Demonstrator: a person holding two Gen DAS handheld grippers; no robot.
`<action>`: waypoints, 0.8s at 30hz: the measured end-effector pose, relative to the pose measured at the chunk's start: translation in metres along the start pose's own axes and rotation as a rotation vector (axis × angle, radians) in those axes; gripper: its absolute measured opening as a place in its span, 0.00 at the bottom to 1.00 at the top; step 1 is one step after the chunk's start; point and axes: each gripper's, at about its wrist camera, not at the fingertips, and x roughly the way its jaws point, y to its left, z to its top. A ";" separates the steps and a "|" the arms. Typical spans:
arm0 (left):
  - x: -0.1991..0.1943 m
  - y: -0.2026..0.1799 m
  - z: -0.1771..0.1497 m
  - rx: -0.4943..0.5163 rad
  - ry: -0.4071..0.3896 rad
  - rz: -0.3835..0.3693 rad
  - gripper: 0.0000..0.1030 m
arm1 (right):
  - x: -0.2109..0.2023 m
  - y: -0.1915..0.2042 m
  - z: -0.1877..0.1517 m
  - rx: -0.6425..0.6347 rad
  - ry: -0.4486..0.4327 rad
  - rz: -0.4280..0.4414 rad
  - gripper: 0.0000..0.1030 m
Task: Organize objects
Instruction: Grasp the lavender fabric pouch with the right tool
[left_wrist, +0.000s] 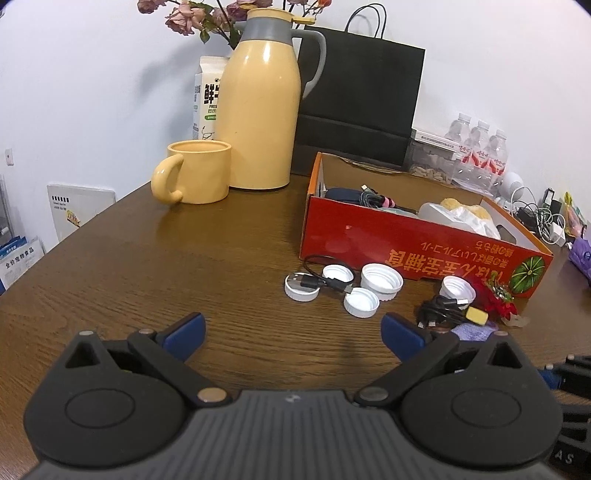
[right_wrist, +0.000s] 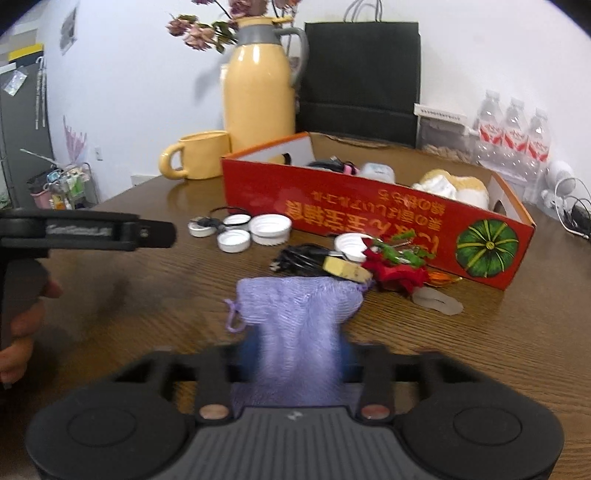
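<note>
Pinched between my right tool (right_wrist: 295, 354) is the purple mesh pouch (right_wrist: 299, 314); the blue pads (right_wrist: 347, 356) have drawn in narrow on its lower half, so the fabric bunches into a waist there and fans out above. I judge that grip low on the pouch is meant to carry it up and over the near wall of the red box (right_wrist: 369, 218), which sits toward the far right part of the counter (left_wrist: 184, 258) with its open top already holding cables, a white container and something fluffy and yellow.

My left tool (left_wrist: 293, 334) hangs wide with nothing between its fingers, low over bare wood at the near edge, probably waiting for its turn. Ahead of it, just outside the box's near wall, lie five white bottle caps (left_wrist: 380, 282), a short black USB cable (left_wrist: 314, 282) draped across them, a tangle of black cords (left_wrist: 439, 312), a small yellow block (left_wrist: 476, 315) and a red flower sprig (left_wrist: 496, 299). All of that loose clutter sits close to the box, I think, because it is going in too.

At the far edge stand the yellow mug (left_wrist: 195, 171) and yellow thermos (left_wrist: 258, 110), well apart from the clutter.
</note>
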 end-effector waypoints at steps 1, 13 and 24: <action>0.000 0.000 0.000 -0.003 0.001 0.000 1.00 | -0.002 0.001 0.000 -0.001 -0.012 0.006 0.13; 0.003 0.001 0.000 -0.009 0.012 0.016 1.00 | -0.034 0.000 0.000 0.035 -0.232 -0.062 0.08; 0.031 0.003 0.019 -0.001 0.051 0.056 1.00 | -0.044 -0.037 0.006 0.094 -0.372 -0.214 0.08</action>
